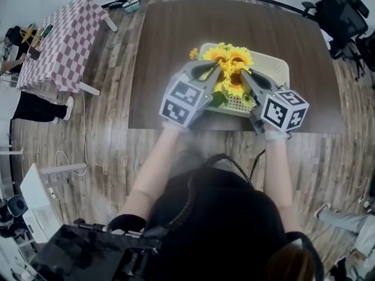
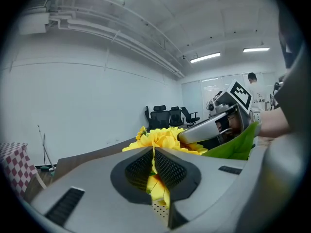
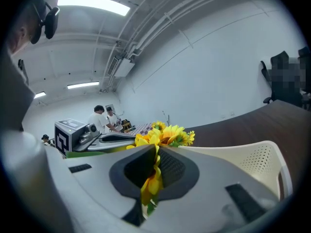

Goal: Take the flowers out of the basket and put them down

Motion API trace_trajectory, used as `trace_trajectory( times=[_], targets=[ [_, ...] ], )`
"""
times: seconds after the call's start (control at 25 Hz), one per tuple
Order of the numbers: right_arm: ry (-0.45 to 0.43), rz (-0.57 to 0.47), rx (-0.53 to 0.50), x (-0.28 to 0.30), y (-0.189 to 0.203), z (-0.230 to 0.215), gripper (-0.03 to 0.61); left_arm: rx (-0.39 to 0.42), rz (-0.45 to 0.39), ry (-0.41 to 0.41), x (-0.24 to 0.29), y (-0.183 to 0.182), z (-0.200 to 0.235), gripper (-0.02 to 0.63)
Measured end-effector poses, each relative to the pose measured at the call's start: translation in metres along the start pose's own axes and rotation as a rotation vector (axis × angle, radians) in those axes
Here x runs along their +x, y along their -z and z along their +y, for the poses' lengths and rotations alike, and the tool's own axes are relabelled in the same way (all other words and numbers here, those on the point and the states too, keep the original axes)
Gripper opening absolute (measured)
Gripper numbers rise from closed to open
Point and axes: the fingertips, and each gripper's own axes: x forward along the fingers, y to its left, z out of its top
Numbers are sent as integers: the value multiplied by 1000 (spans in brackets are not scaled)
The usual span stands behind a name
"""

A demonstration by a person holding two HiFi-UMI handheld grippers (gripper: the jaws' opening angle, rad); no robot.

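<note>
A bunch of yellow sunflowers (image 1: 227,56) stands in a cream perforated basket (image 1: 276,69) on the dark brown table (image 1: 164,51). My left gripper (image 1: 219,70) reaches into the bunch from the left, and in the left gripper view its jaws (image 2: 154,168) are shut on yellow petals. From the right, my right gripper (image 1: 242,75) also grips the bunch; its own view shows its jaws (image 3: 155,168) shut on a yellow bloom. The flowers (image 2: 163,137) rise past the left jaws beside a green leaf (image 2: 238,147). The basket's rim (image 3: 255,161) lies just right of the right jaws. The stems are hidden.
A pink checkered table (image 1: 61,40) stands at the far left, with a mop (image 1: 126,2) behind it. Black office chairs (image 1: 345,16) sit at the far right. Two people (image 3: 102,120) stand in the background of the right gripper view.
</note>
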Motion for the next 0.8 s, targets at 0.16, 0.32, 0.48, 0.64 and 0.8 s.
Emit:
trace_trajectory(
  times=[0.16,0.32,0.48,0.64,0.8],
  targets=[
    [-4,-9,-15,8,-10,10,12,0,-18,-5,-8,-7,11,12],
    [-24,-22,-7,14,-16,19,12,1,-28,-16,-16,-12,20,12],
    [-55,-40,7,18,-23,31,12,-2,-44,-27,-28,-19,28,11],
    [-77,-36,-2,37,-29,50,12,1,-52,-47,-46,-20,47,11],
    [-115,-37,-18,39,-34,59,12,2,-61,-81,-55,-25,50,11]
  ],
)
